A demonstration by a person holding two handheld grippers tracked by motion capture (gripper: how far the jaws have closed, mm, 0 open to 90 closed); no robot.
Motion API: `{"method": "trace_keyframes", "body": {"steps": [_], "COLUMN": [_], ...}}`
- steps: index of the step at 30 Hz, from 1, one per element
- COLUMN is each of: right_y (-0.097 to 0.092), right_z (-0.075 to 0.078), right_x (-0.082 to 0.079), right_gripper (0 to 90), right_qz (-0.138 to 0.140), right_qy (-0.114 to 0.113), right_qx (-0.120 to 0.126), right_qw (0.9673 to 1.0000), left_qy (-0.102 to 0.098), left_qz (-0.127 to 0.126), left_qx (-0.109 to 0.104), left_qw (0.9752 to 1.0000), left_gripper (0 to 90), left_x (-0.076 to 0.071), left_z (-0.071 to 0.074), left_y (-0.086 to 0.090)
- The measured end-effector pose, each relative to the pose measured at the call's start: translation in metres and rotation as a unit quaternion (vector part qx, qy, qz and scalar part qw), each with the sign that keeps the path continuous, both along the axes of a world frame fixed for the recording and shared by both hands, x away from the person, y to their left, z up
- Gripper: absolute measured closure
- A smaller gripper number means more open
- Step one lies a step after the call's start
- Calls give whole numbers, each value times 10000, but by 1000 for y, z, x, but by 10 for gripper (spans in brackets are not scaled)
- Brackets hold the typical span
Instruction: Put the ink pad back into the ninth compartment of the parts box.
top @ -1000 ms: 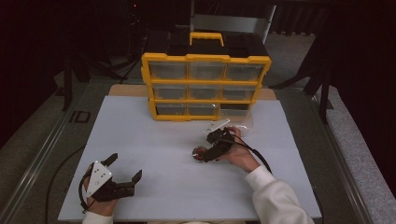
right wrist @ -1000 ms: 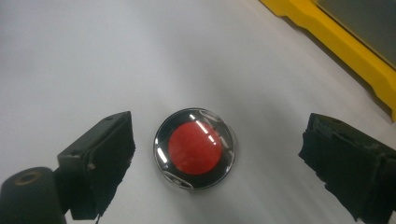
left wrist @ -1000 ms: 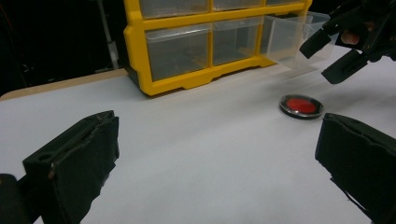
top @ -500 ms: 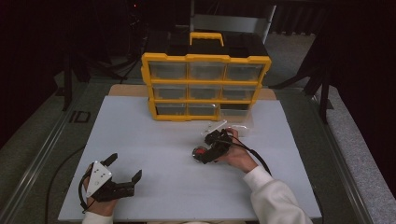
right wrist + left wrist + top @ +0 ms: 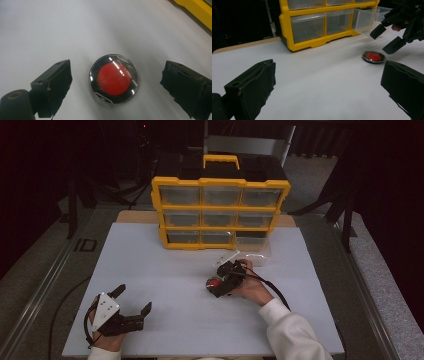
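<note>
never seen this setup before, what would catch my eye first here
First the yellow drawer cabinet at the back of the white table, its bottom right drawer pulled out. Next the small round red disc with a shiny rim, lying flat on the table, with the right gripper open right over it. The left gripper sits open at the near left corner, apart from everything.

I am counting one round red tin with a clear lid lying on the white tabletop. I am holding two grippers: my left gripper and my right gripper. One yellow drawer cabinet is showing nine clear drawers, and one pulled-out drawer is sitting beside it.
</note>
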State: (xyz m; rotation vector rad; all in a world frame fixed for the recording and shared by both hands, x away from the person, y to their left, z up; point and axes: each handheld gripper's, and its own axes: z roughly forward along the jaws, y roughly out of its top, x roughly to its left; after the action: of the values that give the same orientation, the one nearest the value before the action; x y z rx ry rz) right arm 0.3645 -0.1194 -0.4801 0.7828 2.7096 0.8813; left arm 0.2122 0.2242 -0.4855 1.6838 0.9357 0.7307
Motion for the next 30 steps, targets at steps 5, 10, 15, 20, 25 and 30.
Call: {"method": "trace_keyframes", "body": {"steps": [5, 10, 15, 20, 25, 30], "right_y": [2, 3, 5, 7, 8, 9], "right_z": [-2, -4, -6, -8, -9, -11], "right_x": [-1, -1, -2, -2, -3, -3], "right_gripper": [86, 86, 86, 86, 86, 87], "right_qz": [37, 66, 110, 121, 130, 123], "right_qy": [19, 29, 12, 34, 31, 24], "right_qx": [-18, -50, -105, -125, -137, -177], "right_qw": [10000, 10000, 9999, 9998, 9998, 9998], "left_qy": [-2, -1, -1, -1, 0, -1], "left_qz": [3, 3, 4, 6, 7, 6], "left_qx": [1, 3, 5, 5, 6, 4], "left_qw": [10000, 10000, 10000, 10000, 10000, 10000], "left_gripper": [0, 0, 0, 0, 0, 0], "left_x": [0, 0, 0, 0, 0, 0], "left_z": [0, 0, 0, 0, 0, 0], "left_y": [0, 0, 0, 0, 0, 0]}}
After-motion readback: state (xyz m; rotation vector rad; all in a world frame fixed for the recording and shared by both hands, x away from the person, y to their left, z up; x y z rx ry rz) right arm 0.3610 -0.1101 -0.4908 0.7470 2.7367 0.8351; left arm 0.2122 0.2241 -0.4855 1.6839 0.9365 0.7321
